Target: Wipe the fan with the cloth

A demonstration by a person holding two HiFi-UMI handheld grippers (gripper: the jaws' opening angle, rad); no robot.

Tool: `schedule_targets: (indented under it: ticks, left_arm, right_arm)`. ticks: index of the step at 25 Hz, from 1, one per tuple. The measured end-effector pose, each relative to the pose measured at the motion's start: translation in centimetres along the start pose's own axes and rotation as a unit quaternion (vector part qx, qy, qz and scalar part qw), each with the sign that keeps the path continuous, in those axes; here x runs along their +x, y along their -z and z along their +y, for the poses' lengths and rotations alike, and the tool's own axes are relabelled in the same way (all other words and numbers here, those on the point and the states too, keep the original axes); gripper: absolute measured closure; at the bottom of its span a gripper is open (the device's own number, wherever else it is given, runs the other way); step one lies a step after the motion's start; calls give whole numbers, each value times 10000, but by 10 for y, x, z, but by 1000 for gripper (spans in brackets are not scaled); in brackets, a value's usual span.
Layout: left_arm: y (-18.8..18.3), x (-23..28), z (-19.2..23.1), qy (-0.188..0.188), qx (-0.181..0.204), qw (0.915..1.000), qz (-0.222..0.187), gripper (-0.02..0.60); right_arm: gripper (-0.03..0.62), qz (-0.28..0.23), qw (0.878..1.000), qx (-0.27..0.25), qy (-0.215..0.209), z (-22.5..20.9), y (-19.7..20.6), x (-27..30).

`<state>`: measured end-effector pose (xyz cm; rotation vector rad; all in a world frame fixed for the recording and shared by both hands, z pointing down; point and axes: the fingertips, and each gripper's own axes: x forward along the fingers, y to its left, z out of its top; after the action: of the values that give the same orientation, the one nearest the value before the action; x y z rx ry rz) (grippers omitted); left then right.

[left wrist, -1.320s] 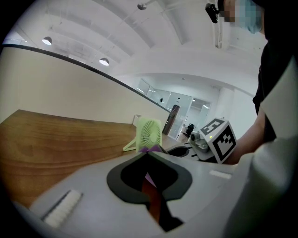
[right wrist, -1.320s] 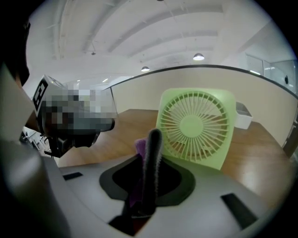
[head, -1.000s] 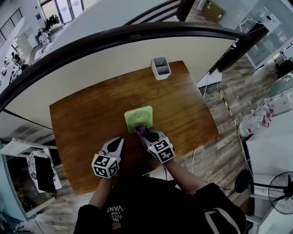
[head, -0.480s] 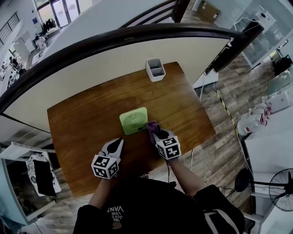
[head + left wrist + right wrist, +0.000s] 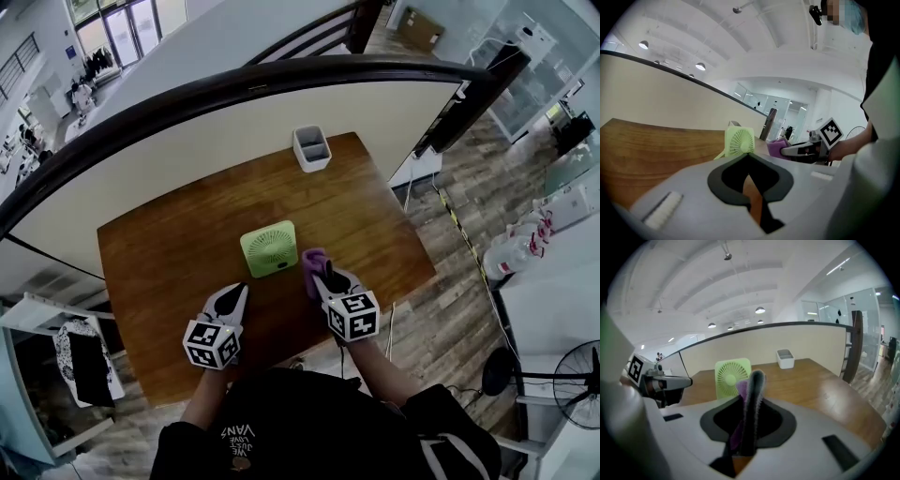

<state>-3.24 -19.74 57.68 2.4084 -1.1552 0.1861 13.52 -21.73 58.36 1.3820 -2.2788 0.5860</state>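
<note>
1. Fan [image 5: 269, 249], head view: it stands upright near the middle of the table [image 5: 169, 234]. Just right of the fan, and seemingly apart from it, the right gripper [image 5: 317, 272] is clamped on the purple cloth [image 5: 314, 260]. The left gripper [image 5: 241, 290] is closed and empty, in front of the fan and to its left. A small bin [image 5: 311, 148] sits well behind the fan.
2. Left gripper view: the jaws are pressed together with nothing between them. The fan stands ahead, with the cloth to its right.
3. Right gripper view: the jaws pinch the cloth, and the fan's grille is straight beyond it.
4. Risk: the fan looks light and nothing steadies it, so a firm wipe could tip it or push it backward. The narrow pinch could also let the cloth slip.
5. Room: bare wood surrounds the fan. The table edges lie well away from it, leaving space on both sides.
</note>
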Motion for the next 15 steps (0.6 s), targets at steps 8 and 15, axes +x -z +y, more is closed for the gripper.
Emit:
schedule_targets:
  ticks: [8,15]
  left_arm:
    - [-21,-18,-26,-14,73,9994,-329,570]
    - [-21,-40,-51,-29,104,9992,-383,571]
  right_arm:
    - [510,-784,9961,86,-394,39,-39,-47]
    - [510,-1151,9906,257,-692,59,-48,-82]
